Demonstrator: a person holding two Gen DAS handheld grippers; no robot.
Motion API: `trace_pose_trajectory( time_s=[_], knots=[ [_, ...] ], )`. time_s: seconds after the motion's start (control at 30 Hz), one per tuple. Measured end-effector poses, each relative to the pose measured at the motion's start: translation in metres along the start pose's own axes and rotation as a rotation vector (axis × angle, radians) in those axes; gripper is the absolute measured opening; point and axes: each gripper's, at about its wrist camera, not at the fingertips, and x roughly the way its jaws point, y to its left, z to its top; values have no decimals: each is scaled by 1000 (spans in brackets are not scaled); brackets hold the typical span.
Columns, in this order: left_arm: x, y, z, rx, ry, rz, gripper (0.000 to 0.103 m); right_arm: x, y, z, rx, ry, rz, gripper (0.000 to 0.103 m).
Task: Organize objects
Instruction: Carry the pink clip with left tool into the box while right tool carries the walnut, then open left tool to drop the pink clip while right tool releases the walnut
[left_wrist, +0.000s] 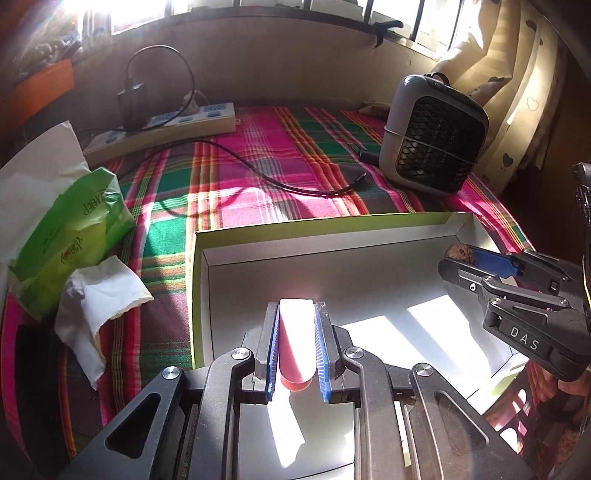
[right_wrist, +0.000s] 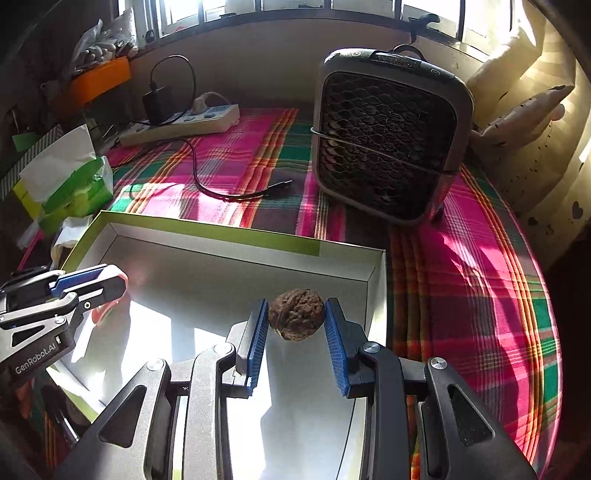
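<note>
A shallow white box (left_wrist: 325, 243) with a green rim lies on the plaid cloth; it also shows in the right wrist view (right_wrist: 236, 242). My left gripper (left_wrist: 296, 308) is shut on a pink tube (left_wrist: 295, 339) and holds it over the box's left part; it also shows in the right wrist view (right_wrist: 110, 284). My right gripper (right_wrist: 295, 306) is shut on a brown walnut (right_wrist: 296, 318) over the box's right part. It shows in the left wrist view (left_wrist: 448, 264) with the walnut (left_wrist: 458, 253) at its tips.
A grey desk fan (right_wrist: 388, 136) stands behind the box at the right. A power strip (left_wrist: 162, 129) with a charger and a loose black cable (left_wrist: 280, 181) lie at the back. A green tissue pack (left_wrist: 70, 236) and crumpled tissue (left_wrist: 99, 302) lie left of the box.
</note>
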Motion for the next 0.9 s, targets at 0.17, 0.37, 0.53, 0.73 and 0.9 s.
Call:
trace_pose_trajectory(
  time_s=[0.17,0.37,0.53,0.73,0.9],
  knots=[
    [1,0,1,4,0,8,16,3,3,0,-11,4,-11,32],
    [2,-1,1,14,4,5,19,5,5,0,-20,3,-28,32],
    [0,-2,2,16,-3,1,29,5,7,0,-18,-2,-39,32],
    [-2,0,2,8,-9,-5,36,4,10,-1,-26,-9,-38,42],
    [-6,-1,0,7,-11,-20,41,-1,11,-1,-20,-21,-41,51]
  ],
)
